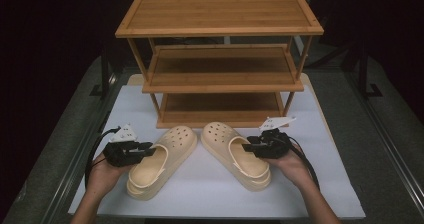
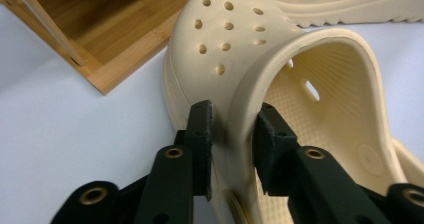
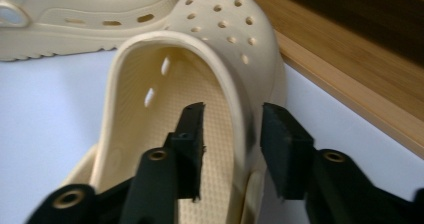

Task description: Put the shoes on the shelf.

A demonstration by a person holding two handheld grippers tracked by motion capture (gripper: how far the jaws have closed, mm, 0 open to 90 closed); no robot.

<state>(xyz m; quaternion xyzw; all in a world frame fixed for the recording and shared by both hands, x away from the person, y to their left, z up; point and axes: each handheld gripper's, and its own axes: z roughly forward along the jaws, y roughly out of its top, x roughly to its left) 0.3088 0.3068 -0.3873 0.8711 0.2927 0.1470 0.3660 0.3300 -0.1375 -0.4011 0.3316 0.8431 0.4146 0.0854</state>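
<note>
Left gripper [image 2: 232, 129] clamped on left clog [image 1: 157, 161] wall; right gripper [image 3: 232, 129] straddling right clog [image 1: 235, 154] wall, contact unclear; perforated cream foam.

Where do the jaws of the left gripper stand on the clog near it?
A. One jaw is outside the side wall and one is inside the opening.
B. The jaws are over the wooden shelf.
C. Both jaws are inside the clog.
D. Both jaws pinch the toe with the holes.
A: in the left gripper view, the left gripper straddles the side wall of the cream clog, with one jaw outside it and one inside the opening.
</note>
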